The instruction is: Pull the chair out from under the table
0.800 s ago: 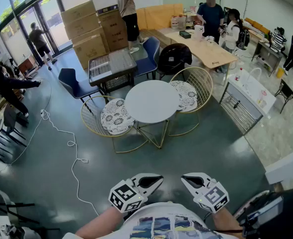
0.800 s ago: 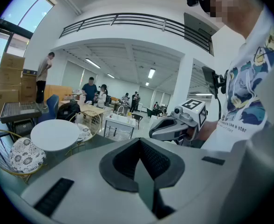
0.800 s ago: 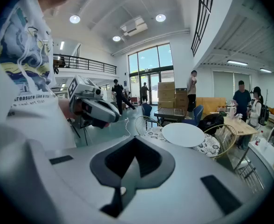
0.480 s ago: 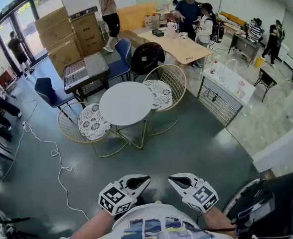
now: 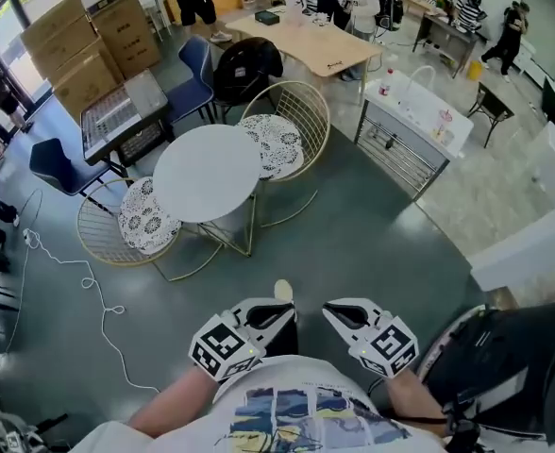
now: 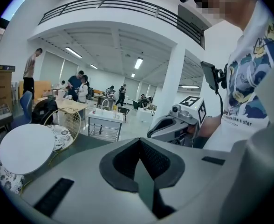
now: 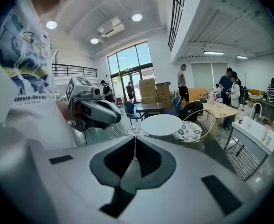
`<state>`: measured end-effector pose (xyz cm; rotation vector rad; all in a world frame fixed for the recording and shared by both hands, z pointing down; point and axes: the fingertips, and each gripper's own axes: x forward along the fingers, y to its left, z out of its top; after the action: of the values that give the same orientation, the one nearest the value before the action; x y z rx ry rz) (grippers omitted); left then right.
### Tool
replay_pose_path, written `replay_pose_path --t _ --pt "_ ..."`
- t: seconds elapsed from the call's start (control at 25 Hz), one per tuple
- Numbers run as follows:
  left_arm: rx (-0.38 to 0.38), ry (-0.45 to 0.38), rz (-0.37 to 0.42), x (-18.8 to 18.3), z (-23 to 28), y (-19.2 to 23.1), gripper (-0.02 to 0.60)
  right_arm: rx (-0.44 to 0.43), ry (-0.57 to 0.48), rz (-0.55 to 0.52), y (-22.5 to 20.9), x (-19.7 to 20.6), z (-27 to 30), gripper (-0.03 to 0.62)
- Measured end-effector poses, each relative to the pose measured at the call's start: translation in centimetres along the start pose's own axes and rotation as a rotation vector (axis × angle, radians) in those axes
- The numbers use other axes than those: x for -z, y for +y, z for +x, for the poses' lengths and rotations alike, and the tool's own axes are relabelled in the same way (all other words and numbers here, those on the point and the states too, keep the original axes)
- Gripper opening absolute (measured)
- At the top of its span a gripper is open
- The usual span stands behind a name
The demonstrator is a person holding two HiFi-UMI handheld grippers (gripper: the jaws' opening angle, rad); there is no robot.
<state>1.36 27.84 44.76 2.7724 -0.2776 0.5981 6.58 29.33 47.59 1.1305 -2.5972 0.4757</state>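
- The left wire chair (image 5: 143,223) and the right wire chair (image 5: 279,142) stand pushed against the round white table (image 5: 207,171), well apart from both grippers.
- The left gripper (image 5: 279,311) and the right gripper (image 5: 336,311) hang near the person's shirt (image 5: 306,423), each with its jaws pressed together, holding nothing.

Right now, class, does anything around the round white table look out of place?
A loose white cable snakes in loops across the dark floor, left of the gold wire chair: possibly a trip hazard. Nothing else stands out.
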Motion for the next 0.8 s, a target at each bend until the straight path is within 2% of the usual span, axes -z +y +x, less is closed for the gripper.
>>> replay_pose_path --t 0.12,0.24,0.36,0.44,0.6,0.8 --pt "0.043 -0.008 -0.023 -1.8 2.7 4.2 0.009 0.028 0.029 0.036 -4.5 -0.9 1.8 0.012" --pt "0.077 -0.048 -0.048 -5.1 5.3 9.0 0.01 0.061 0.07 0.08 -10.0 -2.4 3.7 0.019" --pt "0.092 -0.083 -0.036 -8.5 8.0 13.6 0.011 0.096 0.108 0.119 -16.6 -4.0 5.7 0.086" --pt "0.098 -0.088 -0.011 -10.2 9.2 16.7 0.011 0.139 0.113 0.11 -20.8 -5.2 7.1 0.107" --pt "0.044 -0.096 -0.002 -13.4 10.3 22.5 0.011 0.19 0.085 0.131 -28.4 -8.1 10.2 0.11" --pt "-0.078 -0.108 -0.072 -15.1 10.6 29.1 0.012 0.166 0.105 0.164 -37.8 -9.6 15.3 0.12"
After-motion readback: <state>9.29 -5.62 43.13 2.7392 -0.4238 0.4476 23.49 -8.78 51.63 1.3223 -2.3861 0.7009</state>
